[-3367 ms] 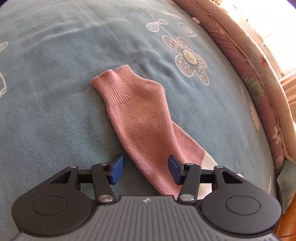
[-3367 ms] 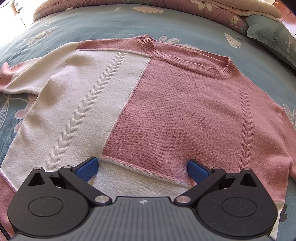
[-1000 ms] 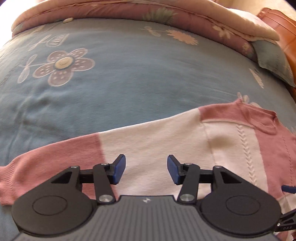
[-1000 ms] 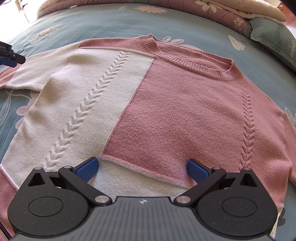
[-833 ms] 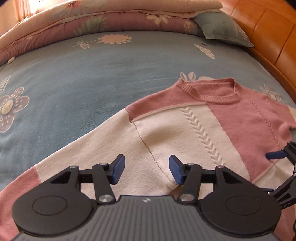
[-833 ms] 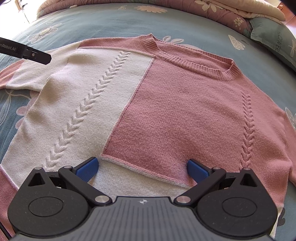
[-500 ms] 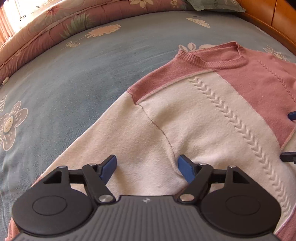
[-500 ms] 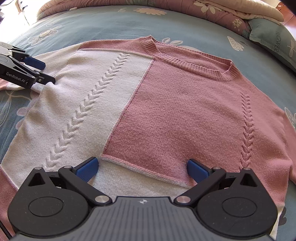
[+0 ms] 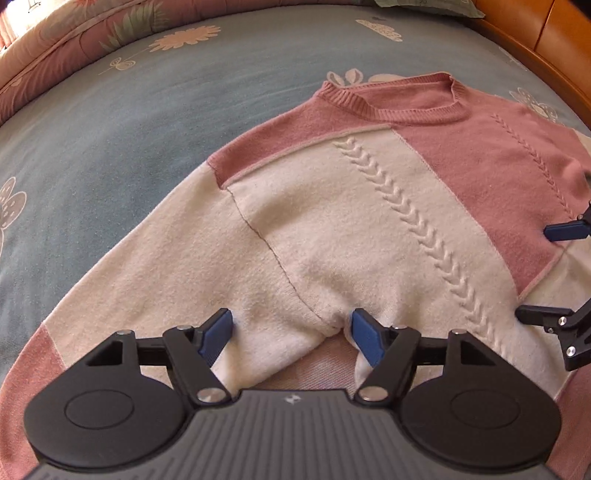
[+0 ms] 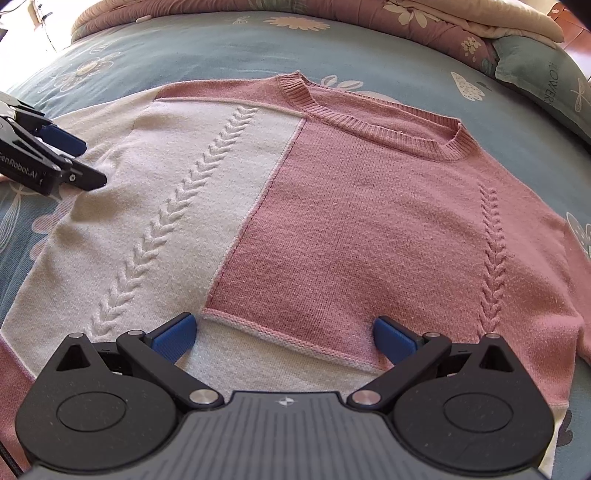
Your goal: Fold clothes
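Left wrist view: the left gripper [image 9: 291,330] points down at the sweater [image 9: 369,206], which lies flat and face up on the blue flowered bedspread [image 9: 129,110]; its jaws have just been closing a little from a wider spread and stand apart, pinching nothing; between the blue pads [image 9: 216,330] sits the cream armpit, where sleeve [image 9: 177,273] meets body; the right gripper's [image 9: 554,273] tips show at the right edge over the pink and cream panels.

Right wrist view: the right gripper [image 10: 286,338] hangs over the sweater's [image 10: 351,221] lower front, jaws spread wide, holding nothing; the pink panel's hem edge lies between its pads [image 10: 173,338]; the left gripper [image 10: 79,160] is at the far left by the cream sleeve; a quilt [image 10: 424,26] and pillow [image 10: 546,77] lie beyond the neckline.
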Motion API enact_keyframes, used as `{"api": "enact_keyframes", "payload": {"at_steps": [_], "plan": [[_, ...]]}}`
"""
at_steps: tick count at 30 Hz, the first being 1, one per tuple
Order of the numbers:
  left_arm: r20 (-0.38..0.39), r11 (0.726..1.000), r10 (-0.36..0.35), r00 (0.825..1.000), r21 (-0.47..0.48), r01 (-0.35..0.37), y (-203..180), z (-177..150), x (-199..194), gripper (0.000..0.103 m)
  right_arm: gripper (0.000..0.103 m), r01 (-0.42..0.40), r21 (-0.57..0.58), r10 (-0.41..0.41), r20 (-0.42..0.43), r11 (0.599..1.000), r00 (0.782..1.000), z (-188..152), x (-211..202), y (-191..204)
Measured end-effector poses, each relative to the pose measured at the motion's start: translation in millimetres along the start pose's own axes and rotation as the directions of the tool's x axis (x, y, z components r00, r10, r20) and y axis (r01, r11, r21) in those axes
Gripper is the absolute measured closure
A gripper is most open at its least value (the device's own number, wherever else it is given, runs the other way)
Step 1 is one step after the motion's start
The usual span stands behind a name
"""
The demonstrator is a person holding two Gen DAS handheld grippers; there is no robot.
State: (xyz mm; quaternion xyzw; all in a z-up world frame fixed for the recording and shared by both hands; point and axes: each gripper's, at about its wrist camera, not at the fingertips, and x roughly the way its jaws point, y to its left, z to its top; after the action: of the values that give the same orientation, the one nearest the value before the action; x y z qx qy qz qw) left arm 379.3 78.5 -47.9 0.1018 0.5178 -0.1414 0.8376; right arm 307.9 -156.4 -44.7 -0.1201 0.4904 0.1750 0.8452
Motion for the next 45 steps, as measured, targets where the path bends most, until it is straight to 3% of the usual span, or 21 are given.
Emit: {"api": "enact_keyframes", "payload": {"at_steps": [3,5,7,9,10,13,16,17,19,22,26,29,30,35,39,40,41,42,43,45], "plan": [[-0.015,0.996,0.06,0.998,0.074,-0.058,-4.1,0.3,2.3,0.021,0.0,0.001,0.0,-0.001,0.006,1.0,1.0,-0.8,0.1,-0.1],[-0.026,0.985,0.101,0.995,0.142,-0.096,-6.7,-0.2,1.6,0.02,0.0,0.003,0.001,-0.003,0.004,1.0,1.0,-0.2,0.1,0.1],[-0.032,0.959,0.194,0.98,0.218,-0.183,-9.0,-3.4,1.2,0.02,0.0,0.002,0.002,-0.002,-0.002,1.0,1.0,1.2,0.5,-0.2],[-0.044,0.953,0.232,0.972,0.209,-0.218,-2.6,-3.6,-3.0,0.022,0.0,0.0,0.002,0.0,-0.005,1.0,1.0,2.2,1.1,-0.8],[-0.06,0.962,0.221,0.973,0.178,-0.208,2.0,-2.0,-6.6,0.028,0.0,0.0,0.002,0.0,-0.004,1.0,1.0,2.0,1.1,-0.8],[-0.013,0.99,0.121,0.993,0.076,-0.12,6.5,1.8,-27.9,0.028,0.0,0.001,0.003,-0.001,0.003,1.0,1.0,0.8,1.0,-0.6],[0.036,0.998,-0.05,0.998,-0.039,0.051,4.3,7.4,-41.1,0.028,0.0,0.003,0.006,-0.003,0.01,1.0,1.0,-0.5,0.4,-0.3],[0.05,0.989,-0.117,0.992,-0.082,0.121,3.0,9.0,-42.7,0.028,0.0,0.003,0.005,-0.003,0.011,1.0,1.0,-0.8,0.3,-0.4],[0.062,0.947,-0.26,0.964,-0.18,0.267,-1.0,11.0,-36.9,0.028,0.0,0.001,0.005,-0.001,0.013,1.0,1.0,-1.0,0.3,-0.9],[0.026,0.889,-0.367,0.93,-0.284,0.359,-9.2,12.0,-15.5,0.028,0.0,-0.001,0.004,0.001,0.014,1.0,1.0,-1.3,-0.1,-1.3],[-0.009,0.901,-0.328,0.945,-0.302,0.31,-8.3,2.1,-1.4,0.029,0.0,-0.007,-0.005,0.007,0.012,1.0,1.0,-1.7,-1.3,-2.4],[-0.082,0.953,-0.211,0.974,-0.24,0.187,-8.3,2.6,-6.7,0.031,0.0,-0.017,-0.013,0.017,0.012,1.0,1.0,-2.8,-2.5,-4.0],[-0.097,0.956,-0.195,0.976,-0.243,0.167,-5.5,2.9,-8.3,0.034,0.0,-0.018,-0.017,0.019,0.013,1.0,1.0,-3.3,-2.7,-4.1],[0.012,0.903,-0.316,0.949,-0.301,0.305,6.8,5.1,-32.6,0.032,0.0,-0.014,-0.016,0.015,0.02,1.0,1.0,-4.3,-3.3,-3.5],[0.006,0.86,-0.449,0.894,-0.27,0.434,-16.5,9.1,-18.7,0.03,0.0,-0.011,-0.016,0.011,0.029,1.0,1.0,-5.0,-3.6,-3.1],[-0.012,0.865,-0.444,0.896,-0.266,0.426,-20.8,7.3,-12.4,0.03,0.0,-0.012,-0.017,0.012,0.029,1.0,1.0,-4.9,-3.7,-3.0],[-0.025,0.88,-0.417,0.909,-0.26,0.397,-22.9,3.5,-8.0,0.029,0.0,-0.013,-0.018,0.013,0.029,1.0,0.999,-4.7,-3.8,-3.0],[-0.037,0.895,-0.389,0.921,-0.254,0.367,-25.0,-0.3,-3.6,0.035,0.0,-0.016,-0.02,0.016,0.028,1.0,0.999,-4.6,-4.1,-3.2],[-0.041,0.904,-0.37,0.928,-0.246,0.349,-26.2,-4.0,-1.8,0.03,0.0,-0.024,-0.026,0.024,0.021,0.999,0.999,-4.6,-5.0,-4.6],[-0.046,0.915,-0.358,0.933,-0.22,0.34,-26.4,-9.9,-7.3,0.031,0.0,-0.041,-0.029,0.041,0.0,0.999,0.999,-6.2,-10.4,-10.6]]}}
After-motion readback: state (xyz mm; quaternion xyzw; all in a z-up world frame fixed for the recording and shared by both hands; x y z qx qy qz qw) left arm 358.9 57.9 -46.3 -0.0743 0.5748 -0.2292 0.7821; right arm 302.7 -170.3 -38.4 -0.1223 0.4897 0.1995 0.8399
